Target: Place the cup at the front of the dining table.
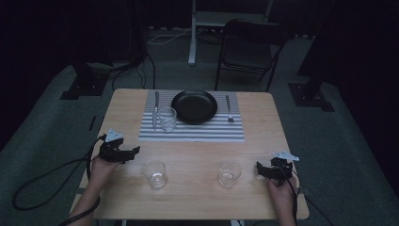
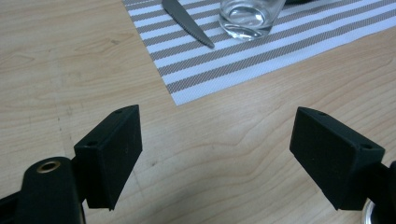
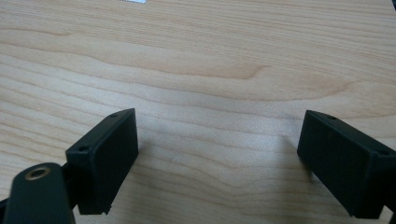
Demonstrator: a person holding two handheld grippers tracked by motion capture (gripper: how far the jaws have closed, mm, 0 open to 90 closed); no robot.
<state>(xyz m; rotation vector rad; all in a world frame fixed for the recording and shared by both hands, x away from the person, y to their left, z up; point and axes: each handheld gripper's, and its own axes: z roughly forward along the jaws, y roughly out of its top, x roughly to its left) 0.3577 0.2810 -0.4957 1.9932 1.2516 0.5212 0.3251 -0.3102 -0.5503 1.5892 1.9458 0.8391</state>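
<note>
Left glass [image 1: 155, 173] near left gripper [image 1: 133, 151], outside its spread jaws.

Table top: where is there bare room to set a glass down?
Bare wood lies between the two front glasses, and on the table either side of the striped mat. The mat itself is crowded: plate, knife, fork, third glass.

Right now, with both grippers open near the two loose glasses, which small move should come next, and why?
Probably ease the left gripper toward the near-left glass. Its jaws stand wide apart and empty above bare table, and that glass stands just beside them, upright and untouched. The right gripper could wait, open, beside the near-right glass.
</note>
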